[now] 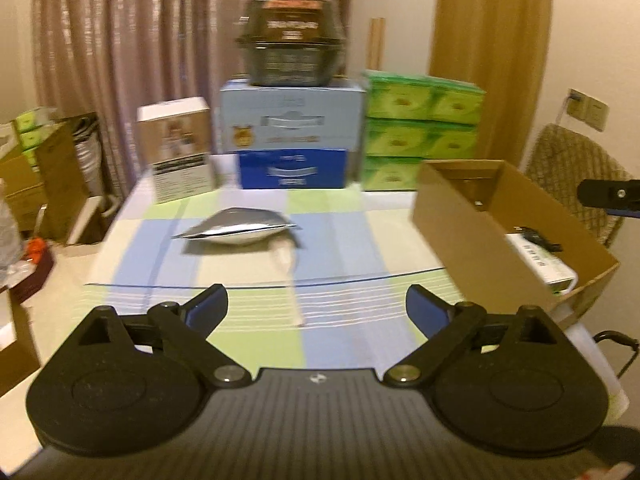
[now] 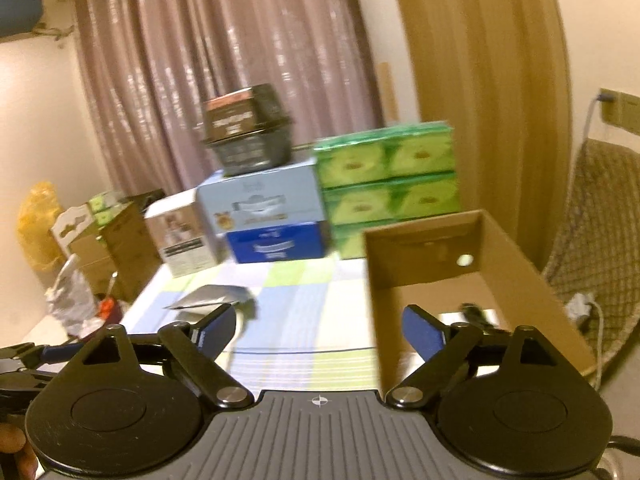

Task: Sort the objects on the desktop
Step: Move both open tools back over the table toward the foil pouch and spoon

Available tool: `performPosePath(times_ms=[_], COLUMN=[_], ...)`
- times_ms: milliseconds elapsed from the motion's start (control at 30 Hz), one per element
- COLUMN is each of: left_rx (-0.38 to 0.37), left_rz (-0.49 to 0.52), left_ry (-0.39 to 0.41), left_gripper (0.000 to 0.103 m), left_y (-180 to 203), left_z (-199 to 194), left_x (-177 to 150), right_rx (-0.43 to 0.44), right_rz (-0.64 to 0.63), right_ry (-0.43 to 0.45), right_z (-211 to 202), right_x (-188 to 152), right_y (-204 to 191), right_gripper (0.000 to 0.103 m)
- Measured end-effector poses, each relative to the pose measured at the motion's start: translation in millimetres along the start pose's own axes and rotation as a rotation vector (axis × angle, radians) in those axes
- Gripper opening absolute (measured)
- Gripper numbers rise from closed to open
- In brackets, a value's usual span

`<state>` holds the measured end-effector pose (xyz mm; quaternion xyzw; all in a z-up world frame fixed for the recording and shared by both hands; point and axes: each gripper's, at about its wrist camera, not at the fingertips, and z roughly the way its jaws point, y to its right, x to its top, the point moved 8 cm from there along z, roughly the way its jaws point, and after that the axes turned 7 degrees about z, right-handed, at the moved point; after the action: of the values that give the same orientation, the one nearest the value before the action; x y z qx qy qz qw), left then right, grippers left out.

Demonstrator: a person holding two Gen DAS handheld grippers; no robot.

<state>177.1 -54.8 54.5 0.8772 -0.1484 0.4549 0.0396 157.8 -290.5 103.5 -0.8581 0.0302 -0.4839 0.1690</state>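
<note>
The cardboard box point(image 1: 476, 232) already holds a white flat item point(image 1: 540, 264) and a small dark object point(image 1: 536, 236), so sorting looks partly done. Left of the box, a silver pouch point(image 1: 240, 228) remains on the checked tablecloth point(image 1: 340, 220). The left gripper point(image 1: 316, 308) and right gripper point(image 2: 318, 330) both stand wide apart, holding nothing.
</note>
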Motion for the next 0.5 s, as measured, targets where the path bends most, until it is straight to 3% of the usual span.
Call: performPosePath(times_ms=[233,500], left_rx=[0.077,0.093], left_rz=[-0.014,0.064], left_ry=[-0.009,-0.071], left_gripper=[0.098,0.102], left_y=[-54,-89], left_z=[-19,-8], left_x=[-10,-24], right_rx=[0.051,0.08], right_rz=[-0.039,-0.097], right_ry=[-0.044,-0.113], right_z=[24,66], right_x=[-17,-36], right_y=[-45,-77], right_gripper=[0.095,0.095])
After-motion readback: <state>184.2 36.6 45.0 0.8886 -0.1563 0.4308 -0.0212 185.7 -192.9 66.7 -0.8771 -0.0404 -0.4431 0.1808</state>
